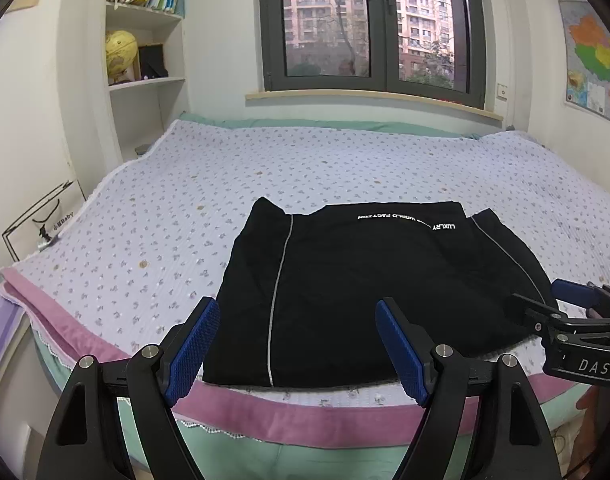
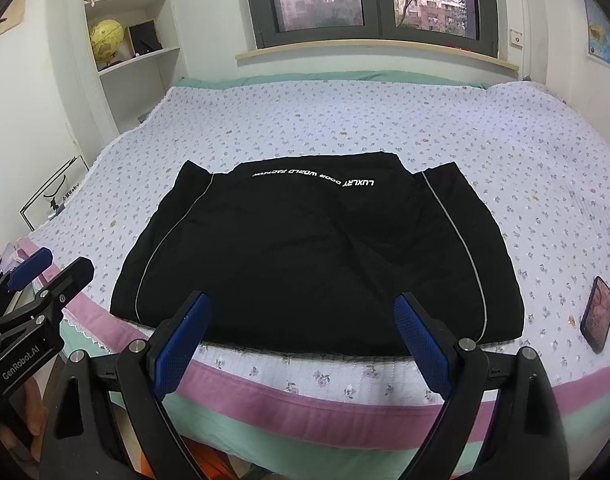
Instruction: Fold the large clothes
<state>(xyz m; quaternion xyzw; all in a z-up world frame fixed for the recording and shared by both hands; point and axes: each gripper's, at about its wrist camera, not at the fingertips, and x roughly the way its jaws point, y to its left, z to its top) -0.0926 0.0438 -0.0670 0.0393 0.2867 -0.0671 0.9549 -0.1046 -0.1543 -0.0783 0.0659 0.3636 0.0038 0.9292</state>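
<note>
A black garment with grey piping and white lettering lies folded flat on the bed's near side. My left gripper hovers open over the bed's front edge, its blue pads apart and empty, just short of the garment's near left hem. My right gripper is open too, with nothing between its pads, in front of the garment's near edge. Each gripper shows in the other's view: the right one at the garment's right corner, the left one at the bed's left corner.
The bed wears a floral quilt with a pink border along the front. A phone lies on the quilt right of the garment. A bookshelf with a globe stands at back left, a window behind.
</note>
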